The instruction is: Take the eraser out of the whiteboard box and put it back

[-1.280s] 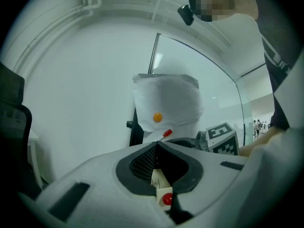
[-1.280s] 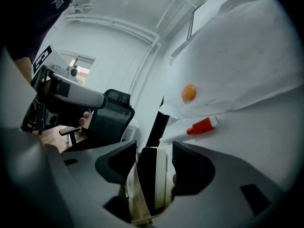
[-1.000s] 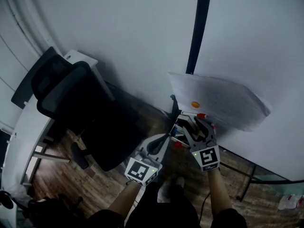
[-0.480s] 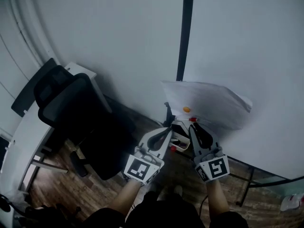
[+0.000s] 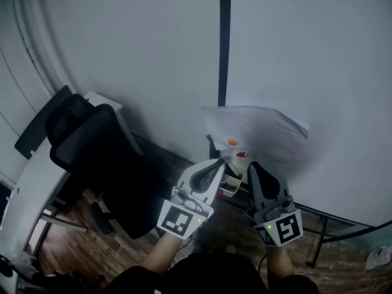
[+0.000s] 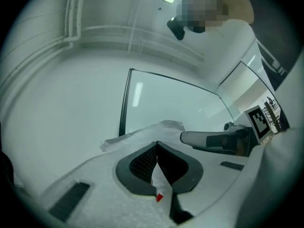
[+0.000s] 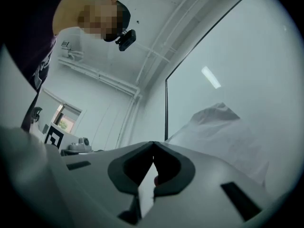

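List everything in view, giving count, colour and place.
whiteboard: one, white with a dark left edge, straight ahead
paper sheet: one, white, crumpled, low on the whiteboard
magnet: one, orange, lower left of the sheet
box: one, pale, under the sheet, partly hidden by the grippers
office chair: one, black, left
desk: one, white, far left
floor: brown wood, below
left gripper: one, grey, jaws shut, empty
right gripper: one, grey, jaws just closed, nothing between them
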